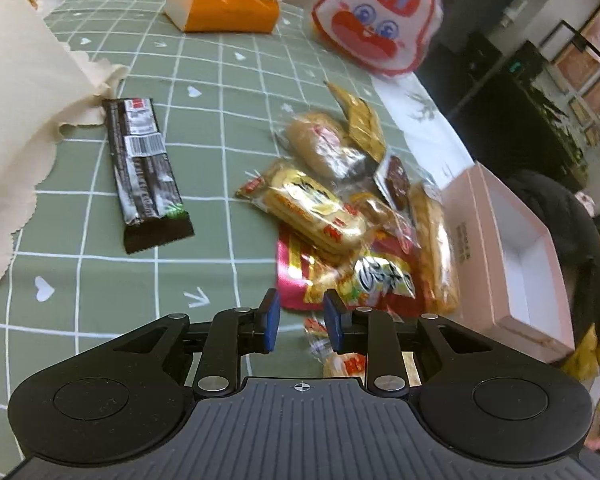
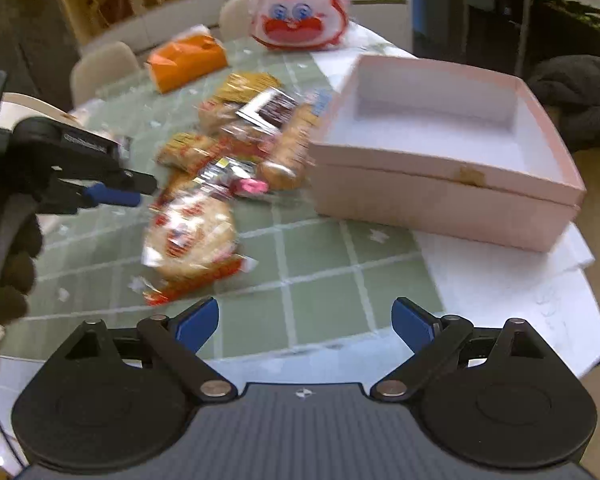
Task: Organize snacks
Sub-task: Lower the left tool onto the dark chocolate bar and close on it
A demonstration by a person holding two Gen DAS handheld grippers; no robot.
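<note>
A heap of wrapped snacks [image 1: 340,208] lies on the green checked tablecloth [image 1: 220,92], right beside an open pink box [image 1: 474,240] whose white inside is bare. A dark bar wrapper [image 1: 144,176] lies apart on the left. My left gripper [image 1: 300,316] hovers at the near edge of the heap, open by a narrow gap, with nothing between the blue pads. In the right wrist view my right gripper [image 2: 306,320] stands wide open over bare cloth, short of the pink box [image 2: 420,200] and a round cracker pack [image 2: 192,236]. The left gripper [image 2: 128,194] enters from the left.
An orange tissue pack [image 1: 224,0] and a white bag with a red rabbit face [image 1: 376,16] stand at the far side. A cream cloth [image 1: 20,100] covers the left. The table edge runs just behind the box; a gloved hand [image 2: 12,260] holds the left gripper.
</note>
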